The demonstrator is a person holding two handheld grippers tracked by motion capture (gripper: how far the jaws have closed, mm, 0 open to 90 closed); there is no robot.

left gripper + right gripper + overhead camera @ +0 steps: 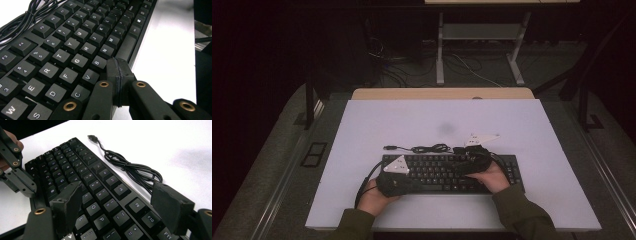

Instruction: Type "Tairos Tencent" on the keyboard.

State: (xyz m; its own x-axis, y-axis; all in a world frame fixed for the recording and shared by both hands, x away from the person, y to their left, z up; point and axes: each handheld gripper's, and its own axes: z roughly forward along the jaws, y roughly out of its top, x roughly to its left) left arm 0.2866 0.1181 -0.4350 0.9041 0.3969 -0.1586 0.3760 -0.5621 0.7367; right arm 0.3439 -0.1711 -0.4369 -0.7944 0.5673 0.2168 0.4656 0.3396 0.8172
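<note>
A black keyboard (pixel 447 172) lies on the white worktop (pixel 362 130); the left gripper (pixel 119 71), fingers pressed together and empty, hovers at its space bar edge; the right gripper (pixel 120 202), fingers spread wide, straddles the upper-row keys; the coiled cable (pixel 130 167) rests just behind.

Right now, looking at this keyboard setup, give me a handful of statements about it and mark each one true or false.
1. The left gripper has its jaws shut, tips by the space bar. True.
2. The right gripper is clamped on the cable. False: its jaws stand open above the keyboard with nothing between the pads.
3. The keyboard's cable lies bundled on the white table behind the keyboard, its USB plug loose. True.
4. The keyboard is white. False: it is black.
5. The keyboard stands on its edge. False: it lies flat on the table.
</note>
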